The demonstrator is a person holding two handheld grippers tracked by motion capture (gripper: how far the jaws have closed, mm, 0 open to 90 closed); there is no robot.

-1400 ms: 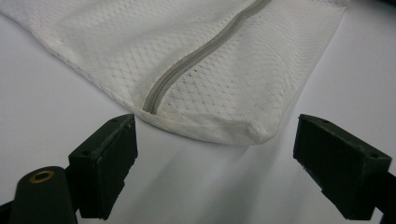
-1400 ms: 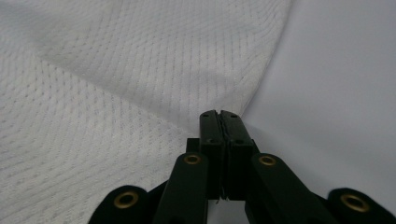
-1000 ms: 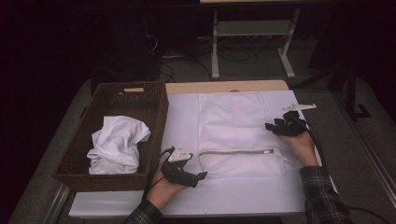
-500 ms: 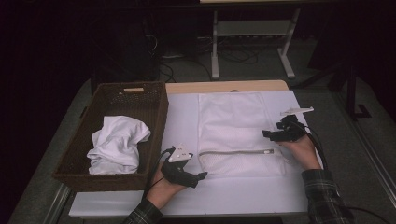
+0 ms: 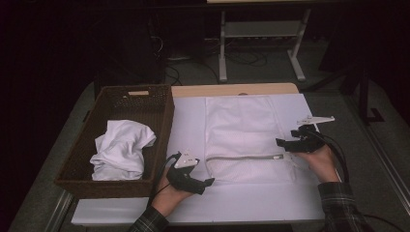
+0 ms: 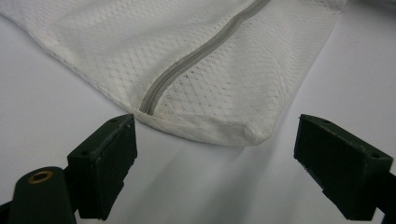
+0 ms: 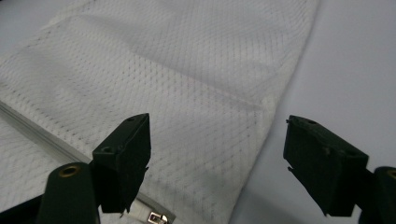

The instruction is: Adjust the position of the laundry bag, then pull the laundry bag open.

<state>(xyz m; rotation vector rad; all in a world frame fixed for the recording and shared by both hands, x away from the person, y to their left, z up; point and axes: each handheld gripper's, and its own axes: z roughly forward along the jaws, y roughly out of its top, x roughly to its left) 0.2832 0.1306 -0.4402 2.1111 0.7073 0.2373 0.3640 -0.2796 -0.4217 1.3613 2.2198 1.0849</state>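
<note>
A white mesh bag (image 5: 241, 125) lies flat on the white table cover, with a grey zipper (image 5: 241, 157) across its near part. My left gripper (image 5: 210, 182) rests at the bag's near left corner (image 6: 243, 133), open, with the zipper's end (image 6: 149, 105) just ahead of its left jaw. My right gripper (image 5: 279, 142) hovers at the zipper's right end. Its jaws have just been opening and now stand wide, gripping nothing. The mesh (image 7: 196, 93) lies beneath them, and the zipper pull (image 7: 156, 217) sits by the left jaw.
A dark woven basket (image 5: 167, 116) stands left of the bag with a crumpled white cloth (image 5: 121, 150) inside. The white cover (image 5: 188, 121) reaches the table's near edge. Behind the table stands a metal frame (image 5: 261, 34) on the floor.
My right hand has drawn a little toward the near side along the bag's right edge, to the zipper's end. The left hand and the bag have stayed put.
</note>
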